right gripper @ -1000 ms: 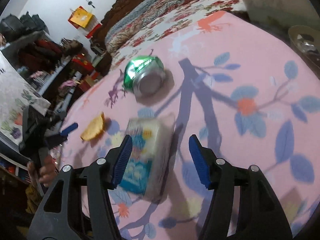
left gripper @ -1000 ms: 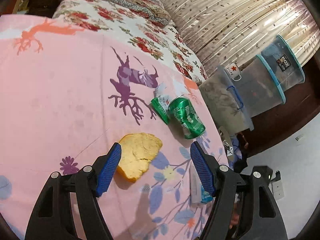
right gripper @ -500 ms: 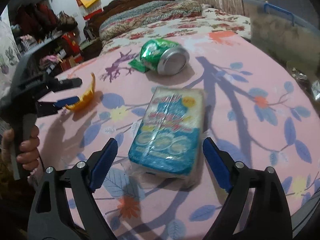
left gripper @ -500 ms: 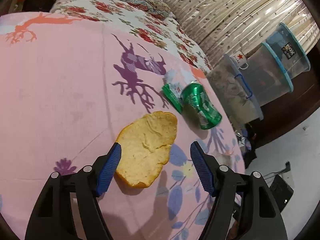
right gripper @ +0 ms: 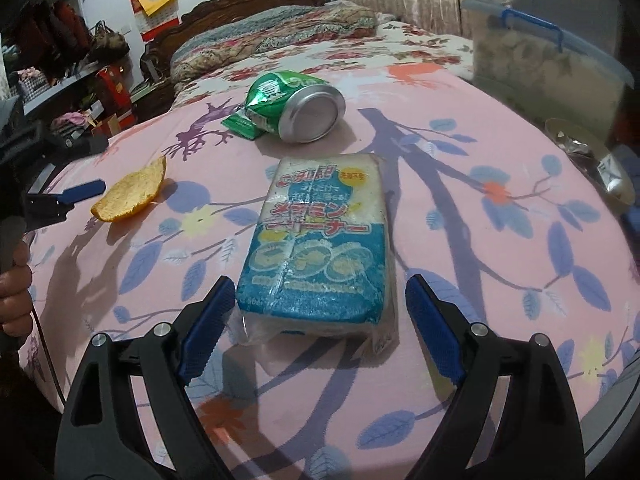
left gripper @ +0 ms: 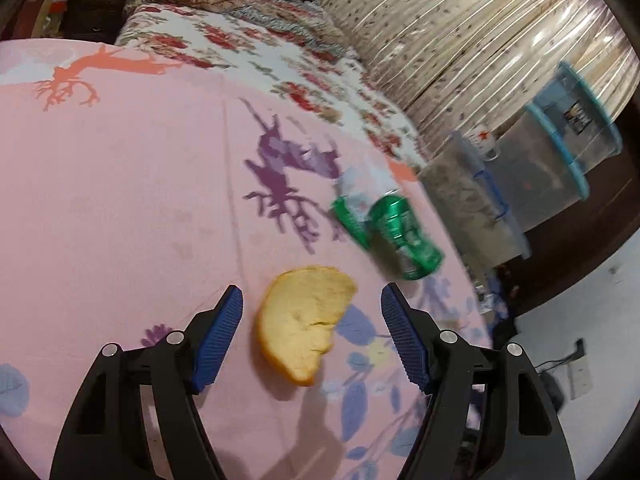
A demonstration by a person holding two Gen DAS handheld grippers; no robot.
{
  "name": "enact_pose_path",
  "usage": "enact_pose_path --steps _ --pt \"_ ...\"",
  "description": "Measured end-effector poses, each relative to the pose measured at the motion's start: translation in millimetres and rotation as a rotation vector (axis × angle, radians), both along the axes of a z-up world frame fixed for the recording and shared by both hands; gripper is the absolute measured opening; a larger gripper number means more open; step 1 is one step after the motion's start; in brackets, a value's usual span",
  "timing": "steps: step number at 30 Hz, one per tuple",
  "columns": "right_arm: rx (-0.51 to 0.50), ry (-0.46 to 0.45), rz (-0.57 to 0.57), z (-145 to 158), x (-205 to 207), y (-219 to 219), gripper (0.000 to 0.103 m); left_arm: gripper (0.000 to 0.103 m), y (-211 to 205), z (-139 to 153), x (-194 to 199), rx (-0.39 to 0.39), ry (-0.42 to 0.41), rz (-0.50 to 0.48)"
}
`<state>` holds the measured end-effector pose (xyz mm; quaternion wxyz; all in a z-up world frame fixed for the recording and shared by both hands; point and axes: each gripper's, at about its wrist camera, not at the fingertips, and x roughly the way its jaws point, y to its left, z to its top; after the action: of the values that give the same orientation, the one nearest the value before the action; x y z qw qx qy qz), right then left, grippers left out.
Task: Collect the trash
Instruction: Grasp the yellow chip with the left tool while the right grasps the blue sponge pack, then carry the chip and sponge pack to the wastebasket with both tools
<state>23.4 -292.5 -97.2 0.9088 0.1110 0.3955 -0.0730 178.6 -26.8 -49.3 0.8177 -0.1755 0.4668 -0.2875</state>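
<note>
on a pink sheet (right gripper: 460, 184) printed with branches and leaves: peel (left gripper: 304, 322), can (left gripper: 404, 236), green wrapper (left gripper: 350, 222), blue pack (right gripper: 320, 248).

left gripper (left gripper: 312, 336) spread, pads either side of the orange peel, touching neither edge; nothing grasped. peel lying flat, pale inside up. beyond it, well apart, the dented green can on its side, with the wrapper tucked against its far flank.

right gripper (right gripper: 316, 328) spread wide, pads flanking the near end of the plastic-wrapped pack, clear gaps on both sides; nothing grasped. pack flat on the sheet, long axis pointing toward the can (right gripper: 296, 110). peel (right gripper: 130, 194) off to the left of the pack, left gripper's blue pad (right gripper: 84, 192) just beside it.

past the sheet: floral bedding (left gripper: 248, 48), curtain (left gripper: 460, 40), stacked plastic bins (left gripper: 560, 160).
</note>
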Motion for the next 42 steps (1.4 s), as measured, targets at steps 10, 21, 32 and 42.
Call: enact_pose_path --steps 10,21,32,42 --pt "-0.015 -0.019 0.004 -1 -1 0 0.08 0.021 -24 -22 -4 0.114 0.034 -0.05" --pt "-0.079 -0.083 -0.014 11 -20 -8 0.063 0.004 -86 -35 -34 0.068 0.097 -0.237" --pt "-0.061 -0.087 -0.191 9 -75 -66 0.062 0.004 -152 -39 -62 0.053 0.135 -0.404" --pt "0.053 -0.147 -0.218 16 -83 -102 0.062 0.004 -222 -14 -61 0.022 0.127 -0.516"
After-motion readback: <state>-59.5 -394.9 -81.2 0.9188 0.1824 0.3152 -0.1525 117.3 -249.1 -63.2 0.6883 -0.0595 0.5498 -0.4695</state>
